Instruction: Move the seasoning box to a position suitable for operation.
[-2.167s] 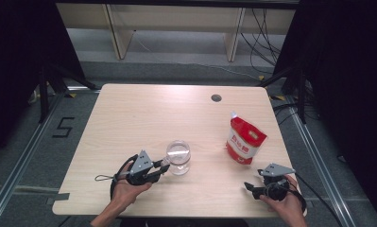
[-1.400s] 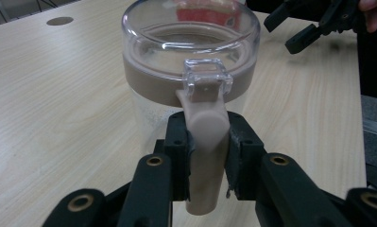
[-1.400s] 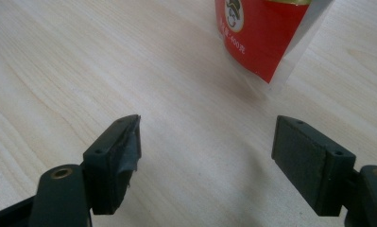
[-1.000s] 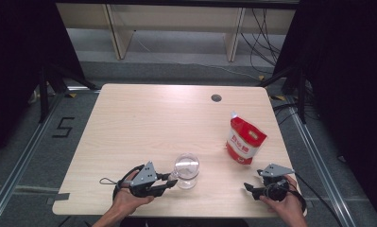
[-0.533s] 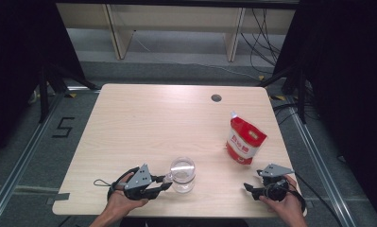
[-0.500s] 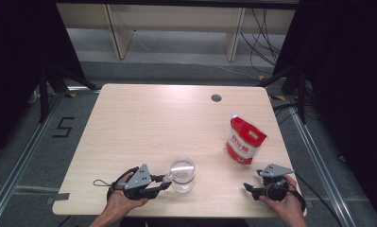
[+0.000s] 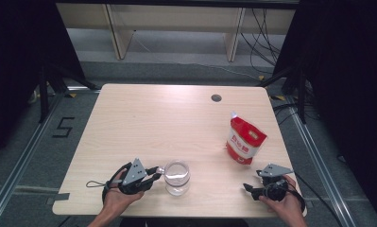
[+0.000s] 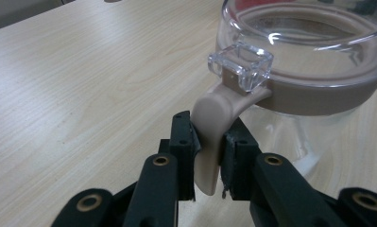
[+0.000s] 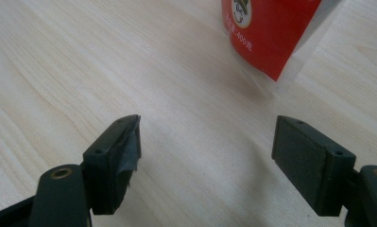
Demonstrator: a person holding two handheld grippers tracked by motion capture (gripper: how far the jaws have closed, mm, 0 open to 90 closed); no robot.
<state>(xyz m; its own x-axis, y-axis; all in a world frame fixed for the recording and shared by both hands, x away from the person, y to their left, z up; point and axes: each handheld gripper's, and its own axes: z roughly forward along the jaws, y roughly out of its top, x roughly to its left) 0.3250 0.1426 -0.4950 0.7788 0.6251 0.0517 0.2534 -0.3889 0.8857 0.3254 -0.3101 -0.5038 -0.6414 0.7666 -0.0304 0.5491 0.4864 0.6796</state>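
the beige handle [image 8: 213,137] of the glass jug [image 7: 177,177] has just been clamped by the closing left claw [image 7: 154,176], now dragged to lower centre, while the right claw [image 7: 249,188] is held wide open, empty.

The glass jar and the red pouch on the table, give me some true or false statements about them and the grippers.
1. The left gripper has its fingers closed on the beige handle of the clear jar. True.
2. The right gripper holds the red pouch. False: its fingers are open, the pouch apart from them.
3. The red pouch lies flat. False: it stands upright.
4. The jar stands on the wooden table. True.
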